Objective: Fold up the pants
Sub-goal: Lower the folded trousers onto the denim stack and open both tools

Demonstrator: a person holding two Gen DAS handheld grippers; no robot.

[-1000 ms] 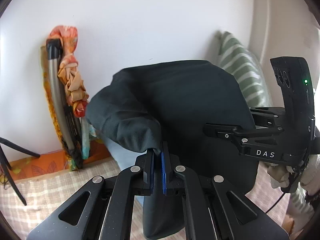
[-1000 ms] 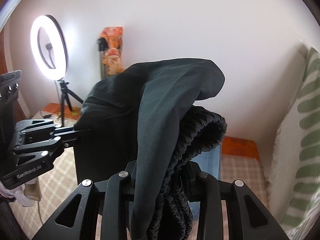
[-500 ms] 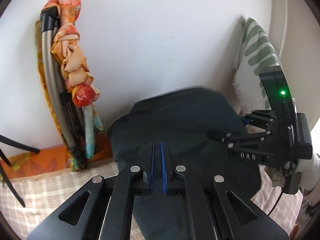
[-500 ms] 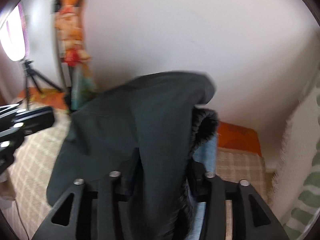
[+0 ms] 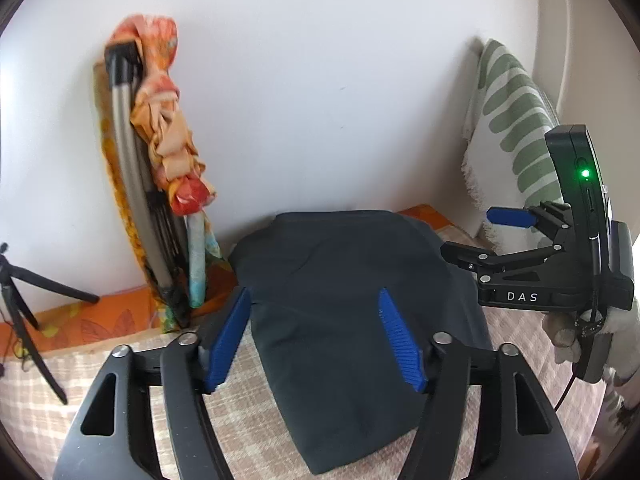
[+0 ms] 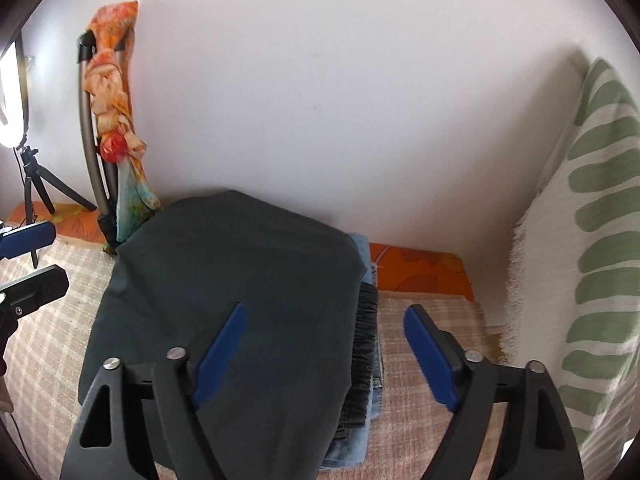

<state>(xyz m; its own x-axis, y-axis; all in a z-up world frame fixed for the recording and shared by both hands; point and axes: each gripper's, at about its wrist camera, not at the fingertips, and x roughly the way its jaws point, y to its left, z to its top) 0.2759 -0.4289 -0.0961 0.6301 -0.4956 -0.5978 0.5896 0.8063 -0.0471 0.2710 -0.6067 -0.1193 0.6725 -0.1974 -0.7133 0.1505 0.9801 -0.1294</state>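
The dark folded pants lie flat on the checked beige cover; in the right wrist view they rest on a pile with folded light-blue jeans under them, and the gathered waistband faces right. My left gripper is open and empty, hovering above the pants' left part. My right gripper is open and empty above their waistband side. It also shows in the left wrist view, and the left gripper shows in the right wrist view.
A folded frame with orange floral cloth leans on the white wall at the left. A green-striped cushion stands at the right. A tripod and ring light are at far left. An orange sheet edges the wall.
Both grippers held the pants up shut on the cloth; they have lowered them onto the pile, opened and let go. The pants now lie flat.
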